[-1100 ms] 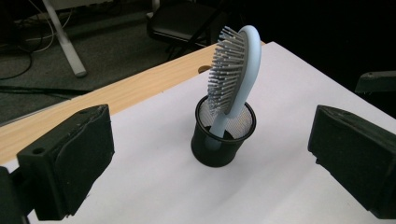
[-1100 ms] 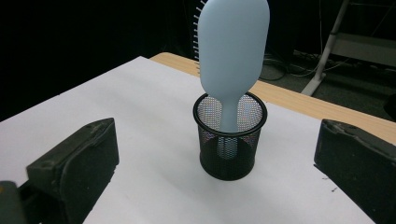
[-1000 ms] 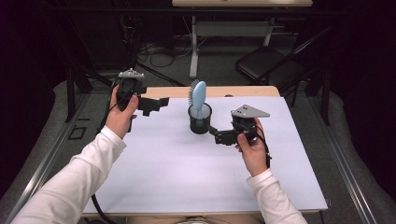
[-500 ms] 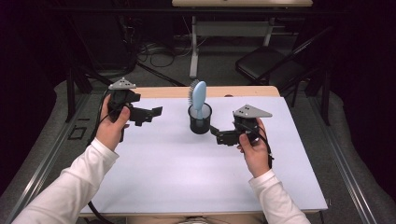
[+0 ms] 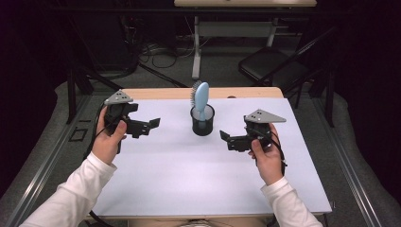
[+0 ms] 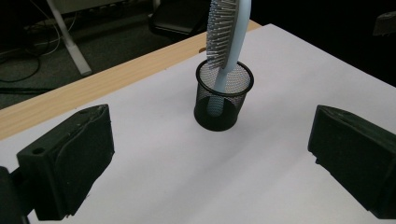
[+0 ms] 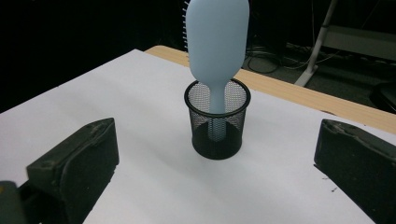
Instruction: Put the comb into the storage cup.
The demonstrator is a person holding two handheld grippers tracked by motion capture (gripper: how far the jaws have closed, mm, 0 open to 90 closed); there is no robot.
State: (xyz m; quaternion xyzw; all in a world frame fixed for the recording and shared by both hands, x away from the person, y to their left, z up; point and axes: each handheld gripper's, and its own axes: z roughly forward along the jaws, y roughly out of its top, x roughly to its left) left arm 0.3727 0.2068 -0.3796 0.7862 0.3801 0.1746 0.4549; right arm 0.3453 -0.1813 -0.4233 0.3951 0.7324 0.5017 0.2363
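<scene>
Hairbrush, pale blue plastic with grey bristles [image 5: 201,97], stands handle-down in a black wire-mesh cup [image 5: 203,122], head sticking out above the rim and tilted a little. Cup sits on the white table sheet [image 5: 189,175], toward the far edge, about midway between both hands. Left gripper [image 5: 150,124] held above the sheet left of the cup, well apart from it, jaws spread wide, nothing between them. Right gripper [image 5: 224,137] to the cup's right, near but not touching, jaws also wide and empty. Left gripper view: bristles face the camera; right gripper view: smooth back of the brush head. Wooden table edge [image 5: 246,92] shows beyond the sheet.
</scene>
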